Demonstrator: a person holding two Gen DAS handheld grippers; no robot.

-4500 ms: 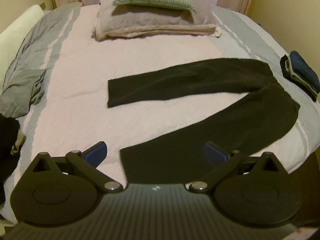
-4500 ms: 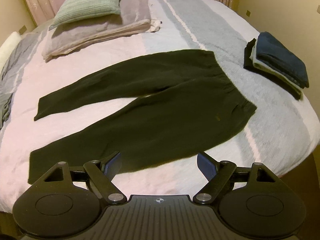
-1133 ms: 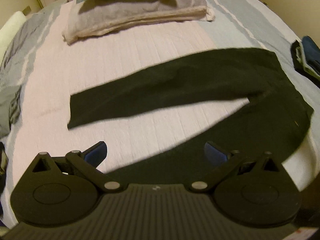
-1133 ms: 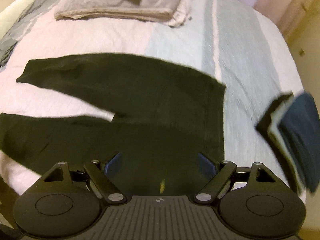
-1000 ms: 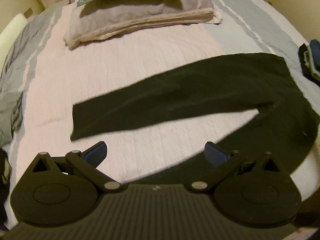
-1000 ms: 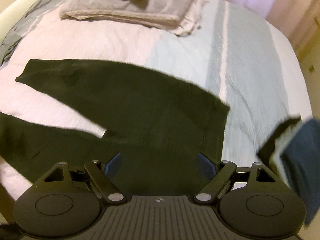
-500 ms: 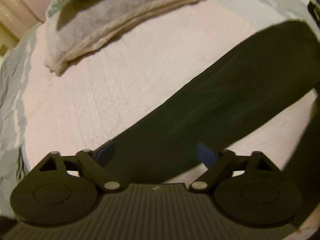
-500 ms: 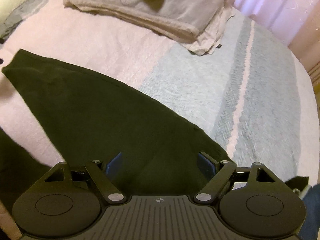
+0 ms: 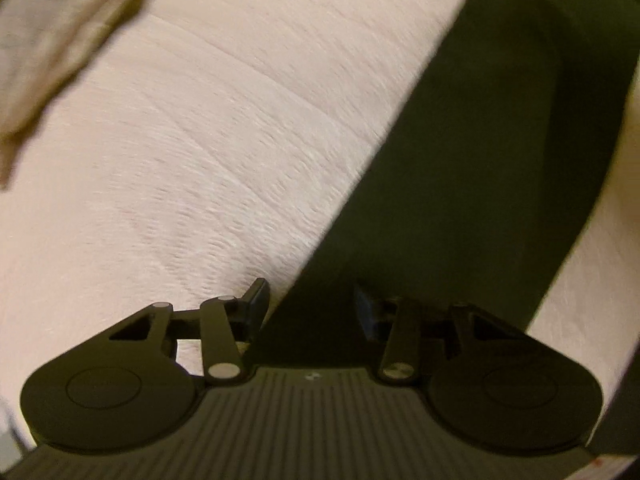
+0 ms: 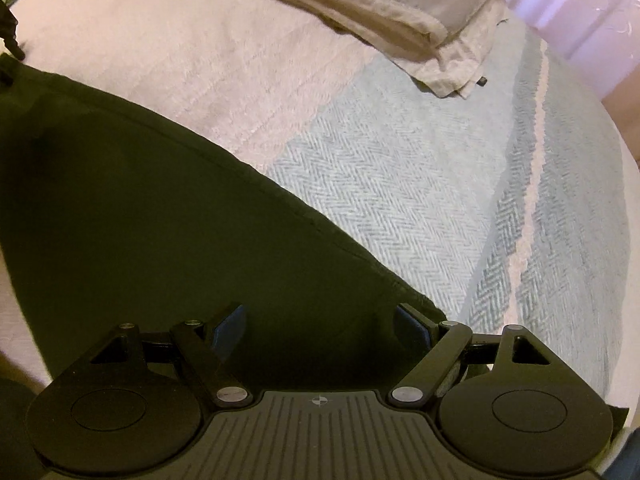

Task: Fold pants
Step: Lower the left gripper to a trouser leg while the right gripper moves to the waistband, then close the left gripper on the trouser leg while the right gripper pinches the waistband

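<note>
Pants flat on bed, 0 folds made; left gripper closing astride leg edge, right gripper wide above waistband; every fold left.

Pants flat on the bedspread, folded blanket behind them, curtain beyond

A bed fills the view, its cover pink and pale blue (herringbone weave). Pillows lie at its head. Pink curtains glow behind.
</note>
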